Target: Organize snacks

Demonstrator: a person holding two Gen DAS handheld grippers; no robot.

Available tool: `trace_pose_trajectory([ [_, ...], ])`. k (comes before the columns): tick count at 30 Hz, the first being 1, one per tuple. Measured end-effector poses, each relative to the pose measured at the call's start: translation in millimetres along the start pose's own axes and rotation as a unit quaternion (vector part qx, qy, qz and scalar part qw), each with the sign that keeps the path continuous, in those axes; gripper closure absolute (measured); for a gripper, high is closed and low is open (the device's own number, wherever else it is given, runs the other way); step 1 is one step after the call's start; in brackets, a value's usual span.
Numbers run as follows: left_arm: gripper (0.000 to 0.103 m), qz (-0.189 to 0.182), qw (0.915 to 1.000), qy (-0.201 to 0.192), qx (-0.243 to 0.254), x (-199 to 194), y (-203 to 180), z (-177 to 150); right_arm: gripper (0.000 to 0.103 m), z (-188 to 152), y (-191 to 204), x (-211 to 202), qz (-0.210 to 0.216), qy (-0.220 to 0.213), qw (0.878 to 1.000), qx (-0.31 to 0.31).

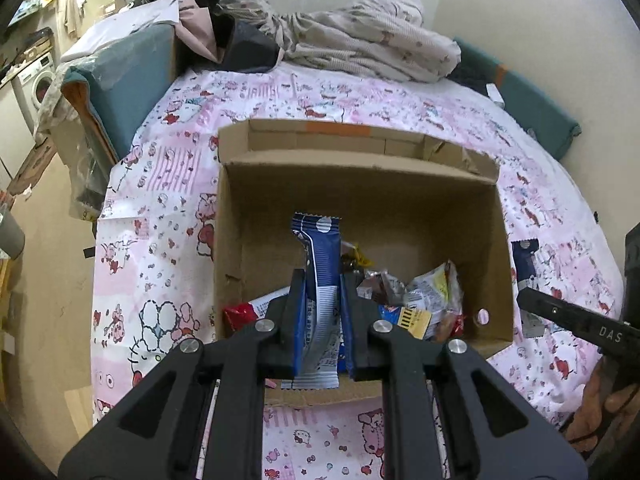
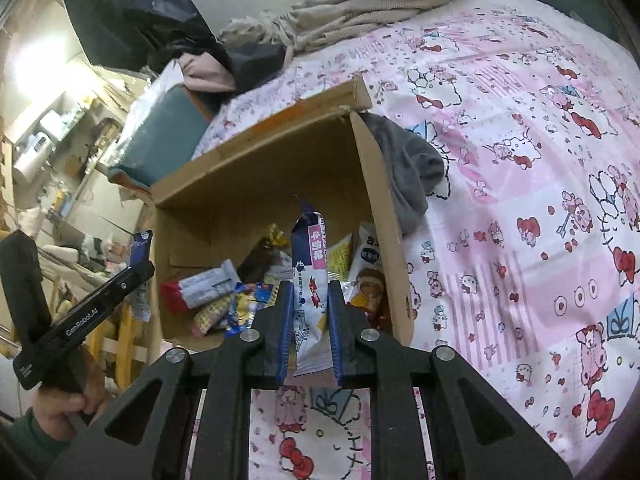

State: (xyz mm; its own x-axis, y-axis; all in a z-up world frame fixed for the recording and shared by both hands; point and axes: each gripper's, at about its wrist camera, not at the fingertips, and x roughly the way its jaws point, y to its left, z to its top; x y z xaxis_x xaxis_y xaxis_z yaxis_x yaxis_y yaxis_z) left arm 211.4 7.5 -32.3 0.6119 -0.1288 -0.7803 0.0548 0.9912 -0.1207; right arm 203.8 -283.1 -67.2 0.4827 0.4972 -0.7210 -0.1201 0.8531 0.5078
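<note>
Writing: "GenRobot.AI" runs in pale letters along the black body of the left gripper [image 2: 138,276] in the right wrist view; "DAS" shows on the right gripper [image 1: 524,300] at the edge of the left wrist view. The right-hand packet bears a pink panel of characters I cannot read with confidence.
Left gripper: jaws drawn together and clamped on a dark blue snack packet [image 1: 318,276], a long crinkled foil sachet with a serrated top, a white dot and a grey-and-white striped lower part, standing upright between the black pads.
Right gripper: jaws pressed on a blue-and-white snack packet [image 2: 310,280], also upright, its sawtooth end up.
Box: an open brown cardboard box [image 1: 240,208] of corrugated board, flaps folded out, an orange tape strip on the far flap and a round hole in one wall; it sits on the bed.
Where the snacks are: both held packets hang over the box's near edge; a loose heap of wrappers [image 1: 432,300], red, white, yellow and blue, lies on the box floor.
Bedding: a thin pink-and-white sheet [image 1: 160,208] printed with cartoon cats and bows; a rumpled beige quilt [image 1: 372,36] at the far end.
Beside the box: a grey cloth [image 2: 412,168] touching its outer wall.
Person: a hand [image 2: 60,408] in a green cuff grips the left tool's handle.
</note>
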Motion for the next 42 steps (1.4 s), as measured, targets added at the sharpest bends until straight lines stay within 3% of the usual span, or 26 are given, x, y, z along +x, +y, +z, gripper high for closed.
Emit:
trace_pose_trajectory([
  [5,0.09,0.017,0.9996,0.017,0.015,15.8,-2.9,-7.4,0.085,0.6,1.0,9.6,0.001,0.011,1.0,0.0],
  [12,0.089,0.018,0.9995,0.027,0.007,19.0,-0.1,-8.5,0.082,4.3,5.0,-1.5,0.0,-0.015,1.0,-0.006],
  [15,0.071,0.026,0.9991,0.029,0.014,15.1,-2.5,-10.1,0.08,5.4,6.7,-4.2,-0.005,-0.018,1.0,-0.011],
  [16,0.057,0.03,0.9991,0.027,0.016,13.0,-3.1,-10.8,0.075,5.8,8.8,-6.0,-0.008,-0.022,1.0,-0.016],
  [17,0.043,0.033,0.9991,0.022,0.017,9.6,-4.1,-11.8,0.061,6.0,11.5,-8.5,-0.01,-0.027,0.999,-0.024],
  [18,0.037,0.034,0.9991,0.018,0.017,6.5,-5.4,-12.2,0.047,5.8,14.4,-11.6,-0.011,-0.034,0.999,-0.03],
  [19,0.028,0.035,0.9992,0.011,0.018,1.5,-5.7,-12.6,0.018,5.6,17.1,-15.5,-0.013,-0.044,0.998,-0.034],
  [20,0.024,0.038,0.9991,0.003,0.018,-4.8,-6.2,-12.6,0.006,4.1,21.4,-23.1,-0.017,-0.067,0.997,-0.042],
  [25,0.024,0.027,0.9987,-0.04,0.014,-44.8,-3.3,-6.9,0.004,-3.3,48.5,-53.9,-0.029,-0.113,0.989,-0.089],
  [28,0.024,0.037,0.9953,-0.089,0.004,-81.4,2.9,-7.7,0.004,-13.0,63.5,-78.9,-0.023,-0.131,0.987,-0.089],
  [32,0.024,0.045,0.9919,-0.119,0.007,-114.5,5.4,-20.0,0.0,-33.5,82.5,-109.1,-0.052,-0.154,0.982,-0.094],
  [34,0.023,0.046,0.9908,-0.127,0.009,-126.7,6.0,-27.7,0.0,-44.6,87.0,-116.4,-0.07,-0.154,0.981,-0.096],
  [38,0.0,0.062,0.9907,-0.121,0.001,-141.9,9.8,-50.6,0.0,-69.9,89.8,-122.4,-0.104,-0.152,0.977,-0.104],
  [42,0.0,0.075,0.9908,-0.112,0.001,-146.4,13.7,-73.2,0.0,-92.4,88.3,-117.3,-0.109,-0.15,0.977,-0.109],
])
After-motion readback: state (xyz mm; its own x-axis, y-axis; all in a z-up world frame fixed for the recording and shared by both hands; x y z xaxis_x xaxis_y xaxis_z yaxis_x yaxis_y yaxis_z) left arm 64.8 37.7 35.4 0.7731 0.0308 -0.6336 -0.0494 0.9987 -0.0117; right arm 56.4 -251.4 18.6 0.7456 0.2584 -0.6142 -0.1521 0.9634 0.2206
